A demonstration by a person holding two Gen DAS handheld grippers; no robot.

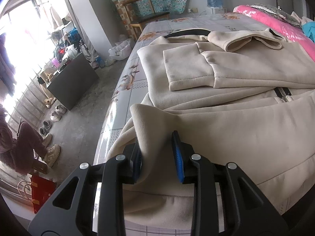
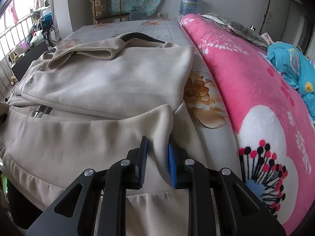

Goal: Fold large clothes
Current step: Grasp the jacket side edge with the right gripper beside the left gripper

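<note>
A large beige zip-up jacket [image 1: 236, 137] [image 2: 88, 82] lies spread on the bed, both sleeves folded in across its front. One cuff [image 1: 189, 72] sits near the middle and the other sleeve [image 1: 246, 41] lies by the collar. Its zipper [image 1: 283, 94] [image 2: 42, 111] shows at the centre. My left gripper [image 1: 156, 143] is shut on a raised fold of the jacket's near left hem corner. At the near right hem corner, a ridge of fabric fills the jaws of my right gripper [image 2: 157, 143], which is shut on it.
A floral bed sheet [image 1: 126, 90] [image 2: 206, 102] covers the mattress. A pink blanket [image 1: 275, 23] [image 2: 246, 78] is heaped along the right. Left of the bed are the floor, a black cabinet [image 1: 74, 82], shoes [image 1: 53, 116] and a crouching person [image 1: 19, 147]. A wooden chair [image 1: 145, 13] stands beyond.
</note>
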